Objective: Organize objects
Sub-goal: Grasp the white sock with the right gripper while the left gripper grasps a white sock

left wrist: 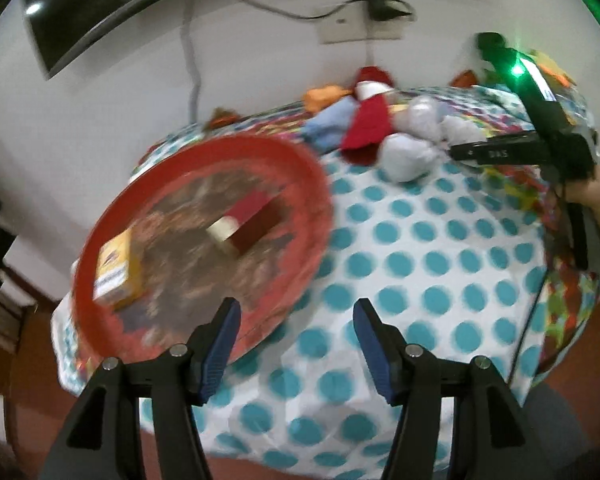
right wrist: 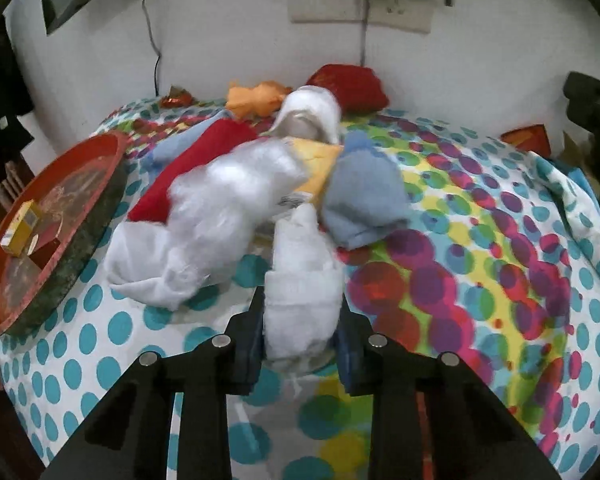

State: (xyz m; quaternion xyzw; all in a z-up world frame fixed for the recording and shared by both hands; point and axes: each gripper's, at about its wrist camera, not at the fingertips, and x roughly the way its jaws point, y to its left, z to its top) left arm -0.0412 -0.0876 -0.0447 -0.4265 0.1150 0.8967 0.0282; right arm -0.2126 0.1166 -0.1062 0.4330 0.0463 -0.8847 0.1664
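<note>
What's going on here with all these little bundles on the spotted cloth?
A person is tidying a table with a handheld gripper in each hand. The right gripper is shut on a white cloth bundle at the near edge of a pile of white, blue and red bundles. The left gripper is open and empty, near a red tray that already holds a yellow box and a red box.

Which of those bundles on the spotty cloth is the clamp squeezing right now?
Start at the spotty cloth and find the heap of rolled cloths at its middle. At the heap's near edge, a white bundle sits between the right gripper fingers. Unlike the bigger white bundle to its left, it is small, upright and pinched.
</note>
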